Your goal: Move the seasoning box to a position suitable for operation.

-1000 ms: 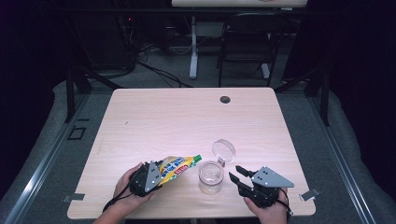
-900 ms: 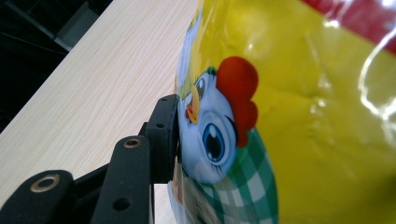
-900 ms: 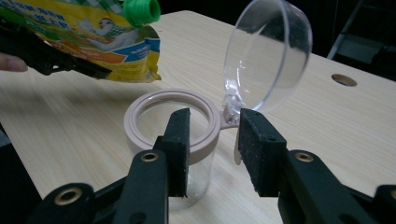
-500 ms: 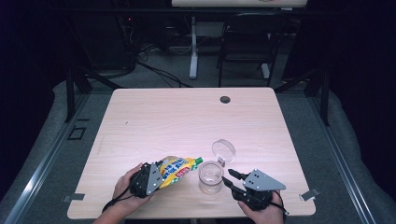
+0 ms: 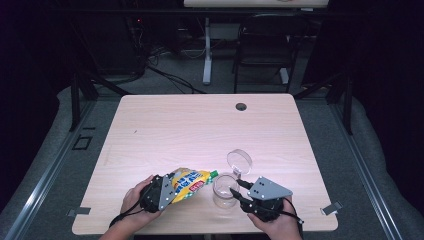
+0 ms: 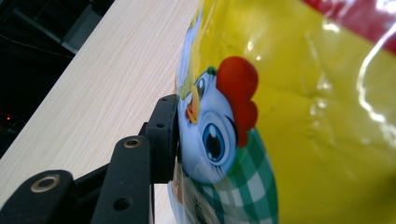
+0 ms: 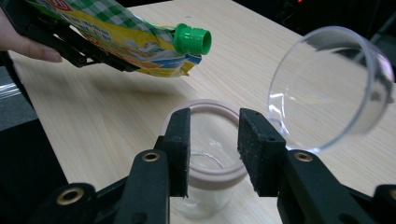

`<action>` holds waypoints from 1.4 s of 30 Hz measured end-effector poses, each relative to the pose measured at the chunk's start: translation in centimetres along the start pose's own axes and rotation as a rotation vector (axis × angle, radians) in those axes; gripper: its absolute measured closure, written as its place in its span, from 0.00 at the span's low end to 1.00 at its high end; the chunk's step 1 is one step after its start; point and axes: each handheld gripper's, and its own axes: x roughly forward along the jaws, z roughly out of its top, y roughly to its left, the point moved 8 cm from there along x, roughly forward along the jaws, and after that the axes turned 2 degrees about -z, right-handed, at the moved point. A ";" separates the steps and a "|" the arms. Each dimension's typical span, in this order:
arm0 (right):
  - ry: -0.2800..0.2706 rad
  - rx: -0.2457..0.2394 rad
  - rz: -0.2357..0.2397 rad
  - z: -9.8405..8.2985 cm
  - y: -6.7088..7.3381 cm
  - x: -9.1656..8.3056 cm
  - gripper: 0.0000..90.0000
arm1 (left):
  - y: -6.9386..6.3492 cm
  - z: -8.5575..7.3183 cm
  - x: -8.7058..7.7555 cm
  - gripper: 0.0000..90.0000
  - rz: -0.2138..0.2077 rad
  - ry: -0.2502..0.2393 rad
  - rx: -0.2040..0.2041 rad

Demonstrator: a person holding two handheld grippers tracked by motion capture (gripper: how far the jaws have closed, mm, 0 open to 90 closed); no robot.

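Pouch [image 5: 189, 182] and jar [image 5: 224, 190] sit low in the high view, just left and right of centre, with the jar's clear lid [image 5: 239, 161] lying beside it, a little higher in the frame. The work looks like filling the jar from the pouch, and it is at an early stage.

Done so far, judging by how things lie: the lid is off and the jar stands open on the table [image 5: 200, 125]. The left gripper [image 5: 167, 187] pinches the pouch; in the left gripper view one pad [image 6: 164, 135] presses flat on the printed side of the pouch [image 6: 289, 116]. The pouch is tilted, its spout aimed toward the jar.

Not yet done: the green cap [image 7: 192, 39] is on the spout in the right gripper view, at upper centre of that frame, so nothing can pour. The jar [image 7: 205, 154] looks empty.

The right gripper [image 5: 240, 192] has its jaws spread; in its own view the two pads stand either side of the jar's rim, apparently in front of it rather than pressing on it, and nothing is held between them. The lid [image 7: 329, 88] shows at upper right there.

What is left, as I judge it: take the cap off, pour into the jar, and likely put the lid back on.
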 end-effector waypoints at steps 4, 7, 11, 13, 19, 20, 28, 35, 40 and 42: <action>0.038 -0.006 0.029 0.8 -0.6 1.0 0.71 | 0.1 -0.1 0.0 0.64 -0.003 0.000 -0.009; 0.072 -0.040 0.046 1.7 -0.9 2.2 0.71 | 0.1 -0.1 0.1 0.64 -0.003 0.003 -0.006; 0.080 -0.083 0.023 2.4 -0.8 3.0 0.72 | 0.1 -0.2 0.1 0.64 -0.002 0.008 -0.003; 0.054 -0.090 -0.004 2.7 -0.8 3.1 0.72 | 0.1 -0.2 0.2 0.64 -0.001 0.008 0.000; 0.011 -0.170 -0.041 2.4 -0.2 3.0 0.72 | 0.1 -0.4 0.2 0.64 0.008 0.023 0.008; 0.015 -0.195 -0.054 2.2 0.0 3.0 0.72 | 0.1 -0.4 0.2 0.64 0.009 0.024 0.007; 0.004 -0.265 -0.068 1.6 1.2 3.1 0.69 | 0.1 -0.2 0.2 0.64 0.021 0.028 0.023; 0.000 -0.293 -0.085 1.6 1.4 3.1 0.68 | -0.1 -0.1 0.2 0.64 0.037 0.031 0.052; 0.006 -0.312 -0.091 1.5 1.6 3.3 0.67 | -0.2 0.1 0.2 0.64 0.044 0.030 0.071; 0.008 -0.319 -0.093 1.4 1.7 3.3 0.67 | -0.3 0.2 0.2 0.64 0.045 0.032 0.076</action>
